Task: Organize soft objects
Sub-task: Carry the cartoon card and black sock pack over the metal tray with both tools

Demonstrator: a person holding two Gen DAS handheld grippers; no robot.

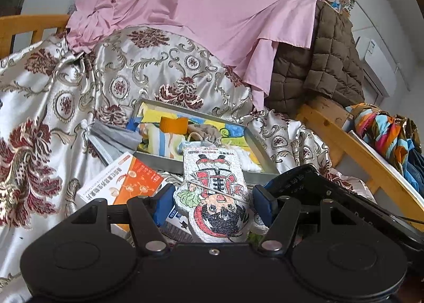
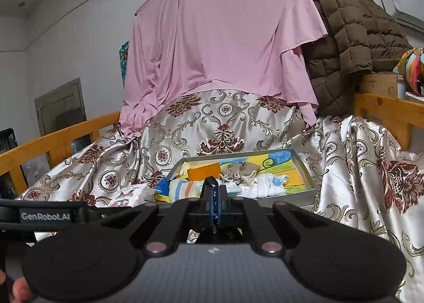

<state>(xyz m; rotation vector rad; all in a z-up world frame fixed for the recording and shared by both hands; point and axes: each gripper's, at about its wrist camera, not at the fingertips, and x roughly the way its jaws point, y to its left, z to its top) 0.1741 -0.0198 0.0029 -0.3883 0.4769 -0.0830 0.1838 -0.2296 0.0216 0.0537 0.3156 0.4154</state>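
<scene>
My left gripper [image 1: 213, 206] is shut on a sparkly white cushion [image 1: 216, 191] printed with a cartoon child, its blue pads [image 1: 164, 205] pressing both sides. The cushion hangs just in front of a grey metal tray [image 1: 159, 161]. The tray holds an orange block [image 1: 173, 124], a striped cloth [image 1: 161, 138], a beige drawstring pouch [image 1: 204, 130] and a white cloth [image 1: 249, 157]. In the right wrist view my right gripper [image 2: 212, 183] is shut with nothing in it, in front of the same tray [image 2: 302, 165]. The cushion [image 2: 129, 194] shows at its left.
An orange and white book [image 1: 124, 183] and a grey face mask [image 1: 114, 138] lie left of the tray on the patterned satin bedspread [image 1: 39, 117]. Wooden bed rails [image 1: 371, 167] run along both sides. A pink sheet [image 1: 212, 11] and a brown quilted jacket [image 1: 326, 64] hang behind.
</scene>
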